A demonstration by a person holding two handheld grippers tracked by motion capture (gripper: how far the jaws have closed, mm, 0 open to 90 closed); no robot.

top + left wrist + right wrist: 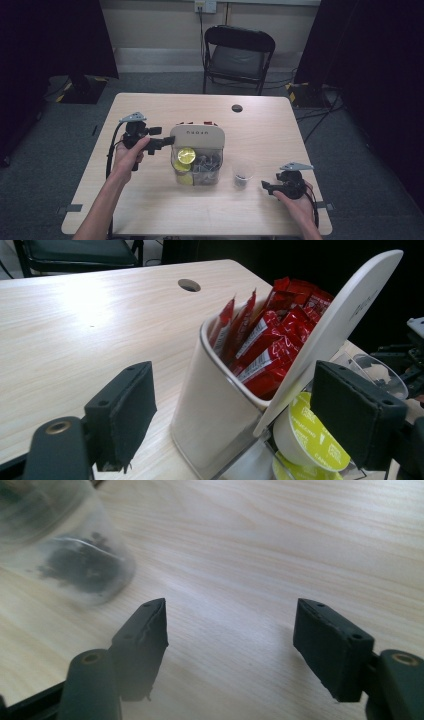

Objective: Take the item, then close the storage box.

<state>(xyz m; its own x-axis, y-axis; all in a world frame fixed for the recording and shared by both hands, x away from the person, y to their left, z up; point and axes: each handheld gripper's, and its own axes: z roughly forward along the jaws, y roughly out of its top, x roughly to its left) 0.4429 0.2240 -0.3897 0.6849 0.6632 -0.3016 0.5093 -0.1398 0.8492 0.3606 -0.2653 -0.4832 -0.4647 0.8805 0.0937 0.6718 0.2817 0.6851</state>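
A storage box [197, 150] stands mid-table. Its white rear bin [210, 410] holds several red sachets [270, 345]. A white lid [340, 320] leans tilted between the sachets and the clear front compartment [216, 176], where yellow-green capsules [312, 437] lie. My left gripper [162, 137] is open at the box's left side; in the left gripper view [240, 410] its jaws stand wide on either side of the bin's corner without touching it. A clear cup [243, 174] with dark bits in its bottom [82, 565] stands right of the box. My right gripper [267, 187] is open and empty just right of the cup [237, 635].
A black folding chair [237, 55] stands beyond the table's far edge. A round cable hole [237, 108] sits near the far side of the light wooden tabletop [150, 200]. Dark curtains flank the room on both sides.
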